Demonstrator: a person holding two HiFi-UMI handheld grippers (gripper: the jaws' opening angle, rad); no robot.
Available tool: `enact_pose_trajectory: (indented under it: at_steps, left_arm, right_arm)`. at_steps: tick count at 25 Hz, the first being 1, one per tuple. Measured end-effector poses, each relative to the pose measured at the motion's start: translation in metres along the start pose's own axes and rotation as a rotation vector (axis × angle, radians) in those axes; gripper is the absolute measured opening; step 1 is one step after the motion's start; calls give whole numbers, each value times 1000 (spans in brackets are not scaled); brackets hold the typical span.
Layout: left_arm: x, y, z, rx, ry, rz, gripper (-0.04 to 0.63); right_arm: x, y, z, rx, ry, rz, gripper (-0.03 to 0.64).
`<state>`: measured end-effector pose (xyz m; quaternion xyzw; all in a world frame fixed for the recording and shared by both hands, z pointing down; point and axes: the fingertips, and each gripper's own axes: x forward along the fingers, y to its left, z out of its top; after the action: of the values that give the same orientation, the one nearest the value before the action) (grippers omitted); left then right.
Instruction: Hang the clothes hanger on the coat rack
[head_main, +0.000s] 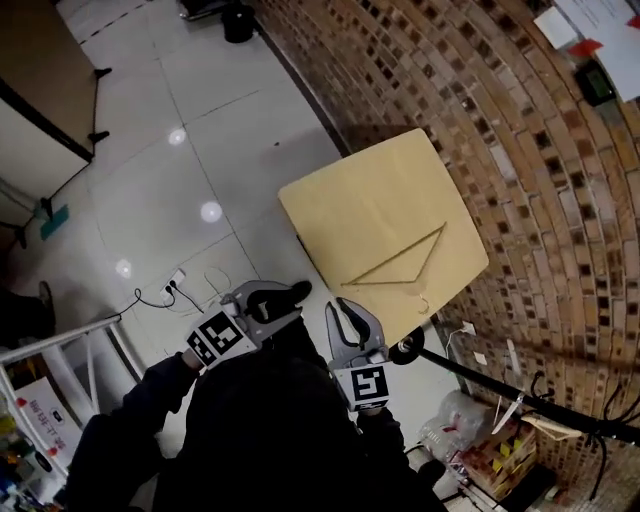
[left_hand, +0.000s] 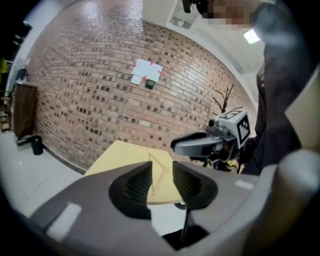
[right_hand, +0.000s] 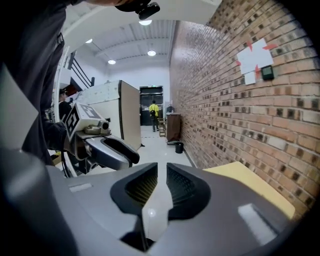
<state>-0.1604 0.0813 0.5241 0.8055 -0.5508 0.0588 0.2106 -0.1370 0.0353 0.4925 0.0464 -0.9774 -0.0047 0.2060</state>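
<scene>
A wooden clothes hanger lies flat on a light wooden table against the brick wall. The black coat rack stands to the table's right, its hooks near the bags. Both grippers hover short of the table's near edge and touch nothing. My left gripper has a gap between its jaws, which are empty. In the left gripper view the hanger shows beyond my left gripper, and my right gripper is at the right. My right gripper is shut and empty, also in its own view.
A brick wall runs behind the table. A power strip with cables lies on the white floor to the left. Bags and boxes crowd the coat rack's foot. A white shelf frame stands at the lower left, a partition behind.
</scene>
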Motion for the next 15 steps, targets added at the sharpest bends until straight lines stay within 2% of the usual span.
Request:
enact_pose_trajectory:
  at_steps: [4,7,11,15]
  left_arm:
    - [67,10,29,34,60,-157,152]
    - [104,18,52,98,108,-277,153]
    - [151,29,73,177,165,-389,153]
    - [192,24,83,197,209,-493,155]
  right_arm:
    - [-6,-72,-11,93,-3,-153,61]
    - [-11,-116,-11,160,-38,-296,61]
    - [-24,-157,-19,216,-41,-437,61]
    - [-48,-182,-50,302,0,-571,61]
